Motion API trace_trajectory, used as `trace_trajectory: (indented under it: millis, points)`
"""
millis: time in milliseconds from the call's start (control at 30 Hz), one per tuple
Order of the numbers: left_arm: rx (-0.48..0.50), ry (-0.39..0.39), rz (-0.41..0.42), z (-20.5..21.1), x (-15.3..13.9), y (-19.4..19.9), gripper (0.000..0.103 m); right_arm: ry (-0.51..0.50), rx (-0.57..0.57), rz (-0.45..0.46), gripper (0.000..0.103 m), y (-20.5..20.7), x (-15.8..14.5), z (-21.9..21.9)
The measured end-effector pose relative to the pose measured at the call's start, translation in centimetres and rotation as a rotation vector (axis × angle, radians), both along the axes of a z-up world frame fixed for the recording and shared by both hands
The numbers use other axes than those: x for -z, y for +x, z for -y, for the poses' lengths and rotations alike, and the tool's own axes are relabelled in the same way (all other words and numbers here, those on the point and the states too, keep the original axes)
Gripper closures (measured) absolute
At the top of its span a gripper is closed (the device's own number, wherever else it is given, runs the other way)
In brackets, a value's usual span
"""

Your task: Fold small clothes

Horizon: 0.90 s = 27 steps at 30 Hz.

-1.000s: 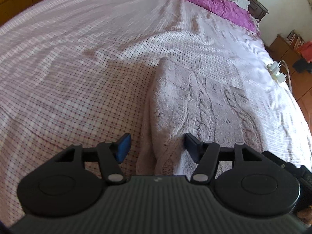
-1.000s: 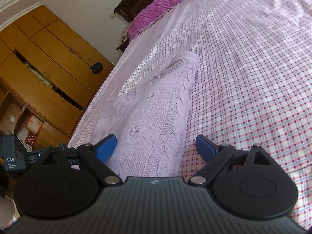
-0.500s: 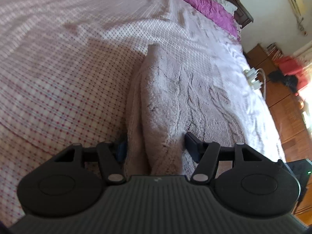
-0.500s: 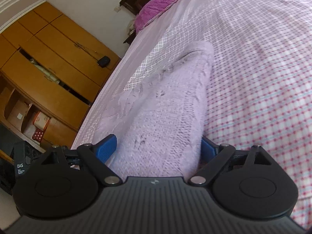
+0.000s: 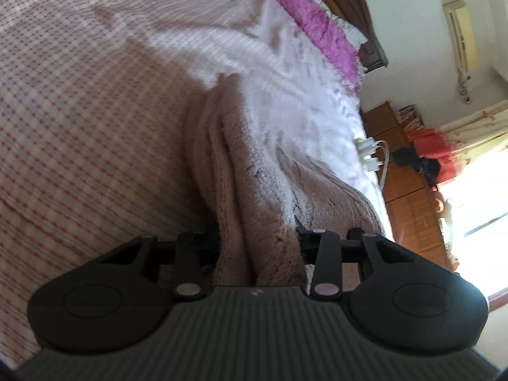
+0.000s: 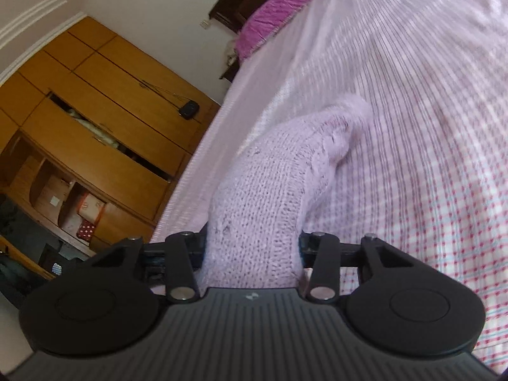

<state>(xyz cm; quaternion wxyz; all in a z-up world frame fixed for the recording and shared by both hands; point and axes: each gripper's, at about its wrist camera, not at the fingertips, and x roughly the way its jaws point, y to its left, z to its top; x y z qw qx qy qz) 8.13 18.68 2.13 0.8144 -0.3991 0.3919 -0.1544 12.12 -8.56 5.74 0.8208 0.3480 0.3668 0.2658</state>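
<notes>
A pale lilac cable-knit sweater point(image 5: 254, 190) lies folded on the checked bedsheet point(image 5: 79, 127). My left gripper point(image 5: 258, 241) is shut on its near edge, the knit bunched between the jaws and lifted. In the right wrist view the same sweater point(image 6: 270, 197) rises from the sheet point(image 6: 428, 158) into my right gripper point(image 6: 252, 247), which is shut on another part of the near edge. The fingertips of both grippers are hidden by the fabric.
A magenta pillow point(image 5: 311, 22) and dark wooden headboard point(image 5: 358, 6) lie at the bed's far end. White chargers point(image 5: 370, 155) sit at the bed's right edge. A wooden wardrobe point(image 6: 95, 133) stands left of the bed, cabinets point(image 5: 409, 197) to the right.
Both grippers went from open around the sweater's near edge to shut on it, then lifted it, so the knit now bunches up off the sheet.
</notes>
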Motion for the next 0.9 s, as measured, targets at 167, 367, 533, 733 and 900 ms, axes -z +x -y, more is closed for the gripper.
trace_trajectory:
  millis: [167, 367, 533, 733, 900]
  points:
    - [0.040, -0.045, 0.023, 2.7, -1.3, -0.4, 0.064, -0.013, 0.013, 0.044, 0.055, -1.0, -2.7, 2.8]
    - [0.113, -0.034, 0.050, 7.2, -2.6, -0.7, 0.064, -0.037, 0.058, 0.064, 0.055, -4.3, -4.8, 7.1]
    - [0.182, -0.001, 0.053, 10.7, -2.9, -1.0, 0.064, -0.053, 0.096, 0.056, 0.055, -7.3, -4.9, 10.5]
    - [0.232, 0.071, 0.020, 13.3, -1.5, -1.5, 0.063, -0.078, 0.132, -0.014, 0.055, -9.3, -2.1, 12.6]
    - [0.244, 0.134, -0.017, 13.4, 0.0, -1.4, 0.063, -0.111, 0.146, -0.046, 0.053, -10.4, 0.5, 12.5]
